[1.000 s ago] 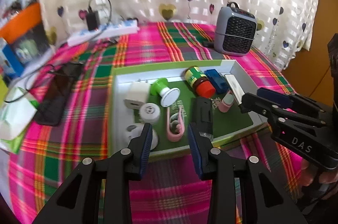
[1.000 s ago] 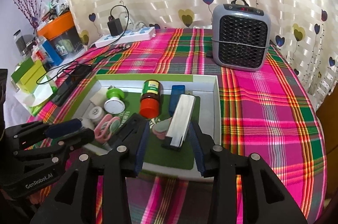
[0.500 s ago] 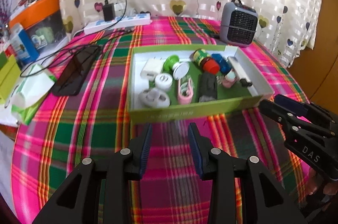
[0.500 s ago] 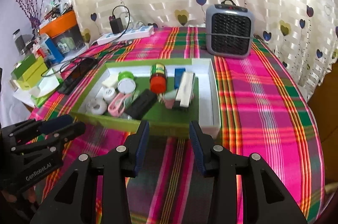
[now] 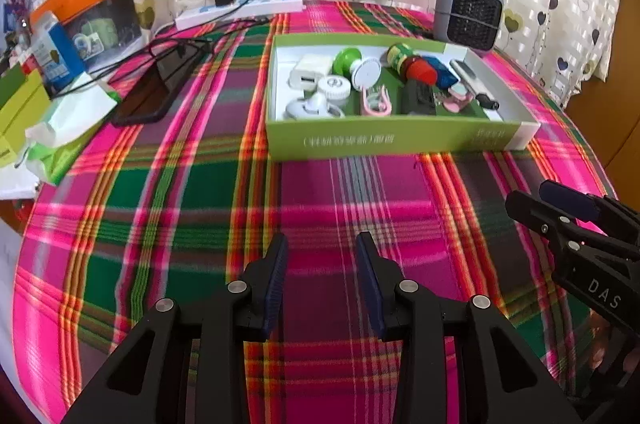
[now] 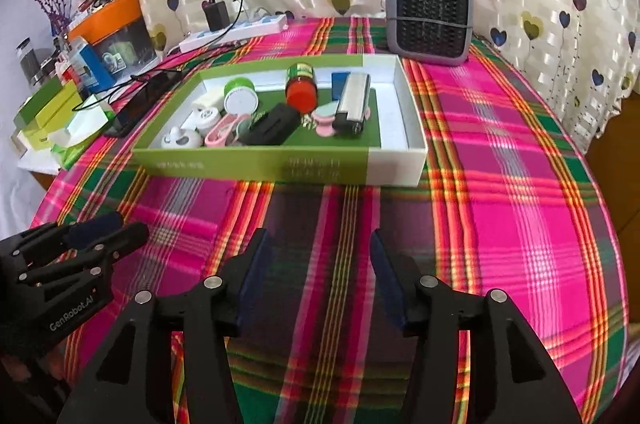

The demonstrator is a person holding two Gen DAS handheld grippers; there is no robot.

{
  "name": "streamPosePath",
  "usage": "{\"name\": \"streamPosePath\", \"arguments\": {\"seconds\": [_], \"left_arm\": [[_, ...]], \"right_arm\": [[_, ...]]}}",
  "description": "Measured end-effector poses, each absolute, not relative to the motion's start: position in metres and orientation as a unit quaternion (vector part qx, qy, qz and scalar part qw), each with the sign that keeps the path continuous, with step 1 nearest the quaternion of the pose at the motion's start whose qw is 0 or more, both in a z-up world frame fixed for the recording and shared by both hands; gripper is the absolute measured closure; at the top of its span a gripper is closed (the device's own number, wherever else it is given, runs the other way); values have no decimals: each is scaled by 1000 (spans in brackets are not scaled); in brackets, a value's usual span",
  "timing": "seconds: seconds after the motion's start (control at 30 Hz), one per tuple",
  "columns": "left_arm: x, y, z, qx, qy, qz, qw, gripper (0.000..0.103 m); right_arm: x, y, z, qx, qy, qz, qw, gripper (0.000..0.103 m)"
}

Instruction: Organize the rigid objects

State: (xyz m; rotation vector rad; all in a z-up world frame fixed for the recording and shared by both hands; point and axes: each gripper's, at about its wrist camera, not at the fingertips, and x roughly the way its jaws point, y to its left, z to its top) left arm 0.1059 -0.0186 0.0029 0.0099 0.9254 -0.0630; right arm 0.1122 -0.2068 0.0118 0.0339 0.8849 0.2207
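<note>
A green and white box (image 5: 400, 140) (image 6: 280, 164) stands on the plaid tablecloth and holds several small rigid objects: a red-capped jar (image 6: 302, 88), a silver bar (image 6: 353, 100), a black block (image 6: 272, 130), a green and white cylinder (image 6: 239, 96), pink clips and white parts. My left gripper (image 5: 322, 248) is open and empty, hovering over the cloth in front of the box. My right gripper (image 6: 316, 244) is open and empty, also well short of the box. Each gripper shows at the edge of the other's view.
A grey heater (image 6: 430, 16) stands behind the box. A power strip with charger (image 5: 240, 8), a black phone with cables (image 5: 160, 88), tissue packs (image 5: 68, 132) and boxes (image 6: 48, 108) lie at the left. The table edge curves at right.
Both grippers have drawn back from the box towards the front of the table, and stay open and empty. The silver bar lies in the box.
</note>
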Motion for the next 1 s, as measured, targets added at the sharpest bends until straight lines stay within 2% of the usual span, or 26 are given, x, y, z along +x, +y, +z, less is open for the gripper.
{"name": "streamPosePath", "arguments": {"seconds": [0.37, 0.53, 1.0], "left_arm": [[103, -21, 2, 14, 442, -22, 897, 69], [103, -24, 1, 20, 440, -14, 898, 68], [103, -24, 2, 20, 440, -15, 898, 68]], "right_arm": [[104, -208, 3, 0, 440, 79, 894, 50], [100, -202, 2, -20, 438, 79, 895, 44], [100, -202, 1, -21, 439, 77, 895, 43]]}}
